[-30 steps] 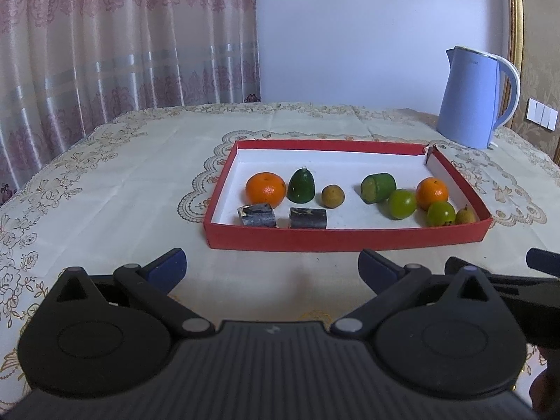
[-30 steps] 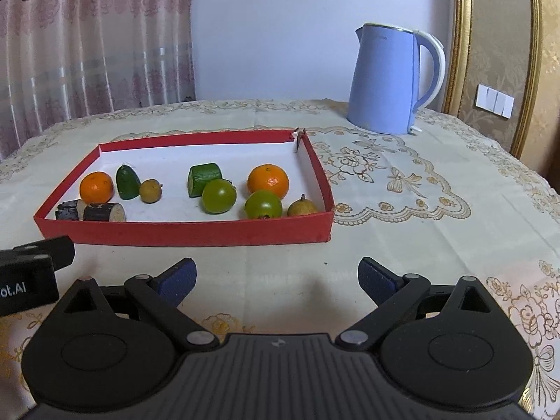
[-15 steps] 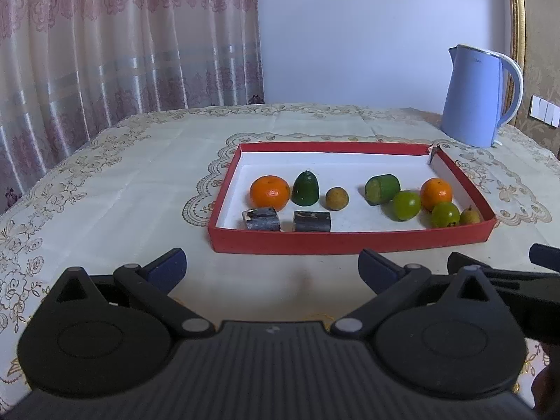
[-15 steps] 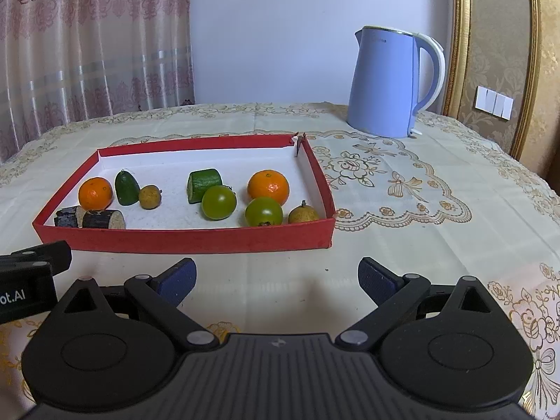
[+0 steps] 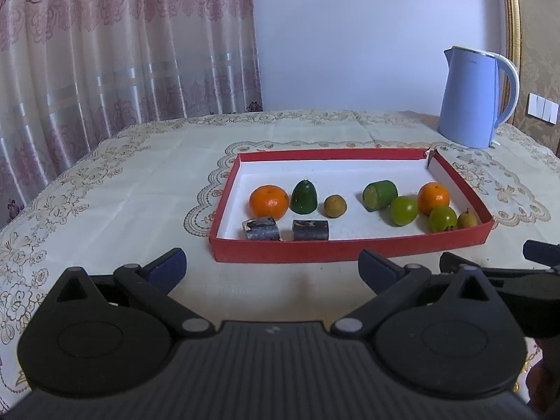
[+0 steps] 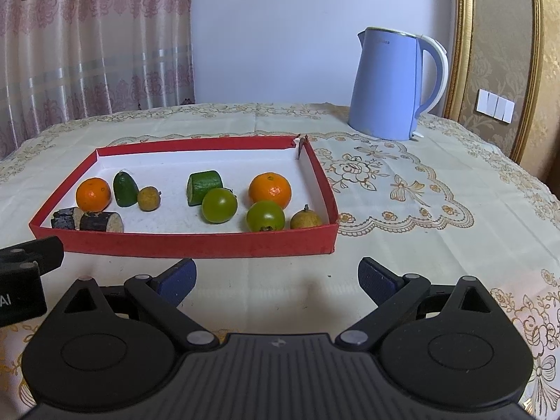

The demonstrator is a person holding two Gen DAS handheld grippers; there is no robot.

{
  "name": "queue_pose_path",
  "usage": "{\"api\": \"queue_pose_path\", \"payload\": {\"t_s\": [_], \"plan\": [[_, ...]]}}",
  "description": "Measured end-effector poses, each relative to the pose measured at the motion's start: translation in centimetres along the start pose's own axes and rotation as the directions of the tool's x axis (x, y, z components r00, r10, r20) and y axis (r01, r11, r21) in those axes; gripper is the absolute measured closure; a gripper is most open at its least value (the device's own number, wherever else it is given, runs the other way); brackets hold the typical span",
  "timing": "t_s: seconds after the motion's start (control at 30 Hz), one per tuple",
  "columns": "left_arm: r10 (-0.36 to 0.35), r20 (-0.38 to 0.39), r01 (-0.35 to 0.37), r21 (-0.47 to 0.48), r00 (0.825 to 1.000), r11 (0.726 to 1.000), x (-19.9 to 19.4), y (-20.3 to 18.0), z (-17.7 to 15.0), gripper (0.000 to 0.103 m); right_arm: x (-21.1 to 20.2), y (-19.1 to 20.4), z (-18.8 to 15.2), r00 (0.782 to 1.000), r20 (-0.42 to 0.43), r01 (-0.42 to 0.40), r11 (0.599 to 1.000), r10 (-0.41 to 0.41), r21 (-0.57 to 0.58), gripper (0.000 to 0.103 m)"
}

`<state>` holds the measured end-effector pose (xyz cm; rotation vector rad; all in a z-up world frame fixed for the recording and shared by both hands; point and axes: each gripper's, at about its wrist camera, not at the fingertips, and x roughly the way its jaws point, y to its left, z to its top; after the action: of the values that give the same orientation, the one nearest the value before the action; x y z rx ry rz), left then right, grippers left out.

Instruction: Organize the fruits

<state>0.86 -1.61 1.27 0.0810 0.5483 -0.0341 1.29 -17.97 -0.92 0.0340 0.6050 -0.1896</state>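
Observation:
A red tray [image 5: 350, 246] [image 6: 196, 243] with a white floor holds the fruit in two groups. On its left are an orange [image 5: 268, 202] [image 6: 93, 194], a dark green piece [image 5: 304, 197], a small brown fruit [image 5: 335, 205] and two dark cylinders [image 5: 260, 229] [image 5: 310, 230]. On its right are a cut green piece [image 5: 379, 195], two green fruits [image 5: 404, 210] [image 5: 442, 219], an orange [image 5: 433, 198] [image 6: 270, 190] and a small brown fruit [image 5: 467, 219]. My left gripper [image 5: 272, 270] and right gripper [image 6: 276, 277] are open, empty, and in front of the tray.
A blue kettle [image 5: 470, 98] [image 6: 392, 85] stands at the back right on the lace tablecloth. Curtains hang behind the table on the left. The right gripper's body shows at the right edge of the left wrist view [image 5: 507, 276].
Both grippers have drawn back and up a little; the tray looks slightly farther and higher in both views. Nothing on the tray has moved.

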Motion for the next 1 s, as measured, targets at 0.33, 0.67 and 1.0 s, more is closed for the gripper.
{"api": "queue_pose_path", "payload": {"t_s": [0.33, 0.67, 1.0], "plan": [[0.0, -0.016, 0.001, 0.017, 1.0, 1.0, 0.6, -0.2, -0.1, 0.0, 0.3, 0.0, 0.1, 1.0, 0.001, -0.003, 1.0, 0.003, -0.001, 0.003], [-0.009, -0.019, 0.01, 0.018, 1.0, 1.0, 0.8, -0.1, -0.1, 0.0, 0.4, 0.0, 0.1, 1.0, 0.004, -0.001, 1.0, 0.001, -0.001, 0.003], [-0.048, -0.001, 0.048, 0.001, 0.999, 0.999, 0.9, 0.1, -0.2, 0.0, 0.5, 0.1, 0.0, 1.0, 0.002, 0.001, 1.0, -0.001, -0.008, 0.003]]}}
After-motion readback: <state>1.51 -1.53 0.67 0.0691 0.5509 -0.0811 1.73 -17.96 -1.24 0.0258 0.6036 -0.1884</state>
